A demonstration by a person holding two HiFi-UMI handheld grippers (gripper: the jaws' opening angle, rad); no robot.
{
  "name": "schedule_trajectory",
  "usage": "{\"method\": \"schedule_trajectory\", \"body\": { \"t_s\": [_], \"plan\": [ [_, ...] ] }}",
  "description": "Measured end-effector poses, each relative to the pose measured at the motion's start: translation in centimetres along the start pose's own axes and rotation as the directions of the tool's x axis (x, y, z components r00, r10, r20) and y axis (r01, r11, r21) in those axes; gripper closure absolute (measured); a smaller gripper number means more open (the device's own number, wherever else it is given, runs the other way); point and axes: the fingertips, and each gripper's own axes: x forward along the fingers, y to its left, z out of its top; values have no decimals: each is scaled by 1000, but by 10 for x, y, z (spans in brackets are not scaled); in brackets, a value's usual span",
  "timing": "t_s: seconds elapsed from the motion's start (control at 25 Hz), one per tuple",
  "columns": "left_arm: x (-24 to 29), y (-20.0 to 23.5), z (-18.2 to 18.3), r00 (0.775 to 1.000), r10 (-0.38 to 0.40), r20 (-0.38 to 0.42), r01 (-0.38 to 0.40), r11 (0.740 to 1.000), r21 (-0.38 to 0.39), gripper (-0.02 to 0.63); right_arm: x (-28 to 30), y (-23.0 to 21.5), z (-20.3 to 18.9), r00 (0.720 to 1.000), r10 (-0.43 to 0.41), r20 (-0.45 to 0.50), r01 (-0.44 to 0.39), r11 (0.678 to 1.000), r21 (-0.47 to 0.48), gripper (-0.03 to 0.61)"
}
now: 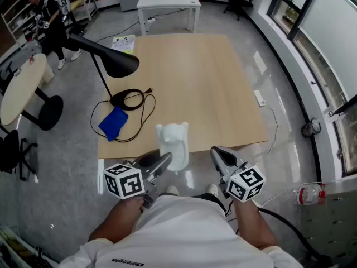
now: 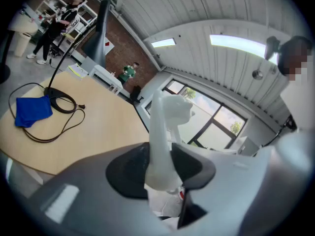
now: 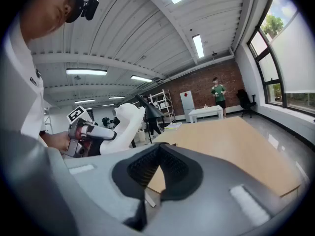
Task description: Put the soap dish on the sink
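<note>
1. The left gripper (image 1: 165, 162) is clamped on the lower part of a white soap dish (image 1: 173, 143). Its dark pads press on either side, and the dish rises upright out of the jaws.
2. The soap dish is held in the air at the near edge of the light wooden desk (image 1: 195, 77), without touching it.
3. The right gripper (image 1: 219, 154) hovers just to the right of the dish, apart from it. Its jaws are together, with nothing between them.
4. On the desk's left part stands a black lamp (image 1: 109, 60). A black cable (image 1: 133, 100) is coiled at its base, and a blue cloth (image 1: 113, 123) lies beside it.
5. Beyond the desk stands a white table (image 1: 167, 1). A person (image 1: 53, 22) stands at the far left near some shelves.
</note>
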Motion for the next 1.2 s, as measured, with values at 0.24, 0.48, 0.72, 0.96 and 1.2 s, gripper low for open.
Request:
{"method": "schedule_trajectory", "body": {
  "t_s": [0.24,0.48,0.72,0.96,1.2],
  "plan": [
    [2,2,-1,1000,6,2,-6,1000,-3,459,0,-1,1,1000,4,4,-4,1000,3,577],
    [2,0,0,1000,-3,0,3,1000,-6,459,-2,1,8,999,9,34,-9,1000,17,577],
    [5,-1,-6,999,-29,-28,29,1000,-4,459,-3,11,5,999,-3,33,3,1000,-5,577],
    [17,-5,-13,991,-94,-93,91,995,-36,460,-18,12,6,997,-58,55,57,998,29,577],
    [71,-37,-36,957,-199,-210,196,980,-34,460,-74,-28,-16,976,-216,35,210,969,128,577]
  ]
}}
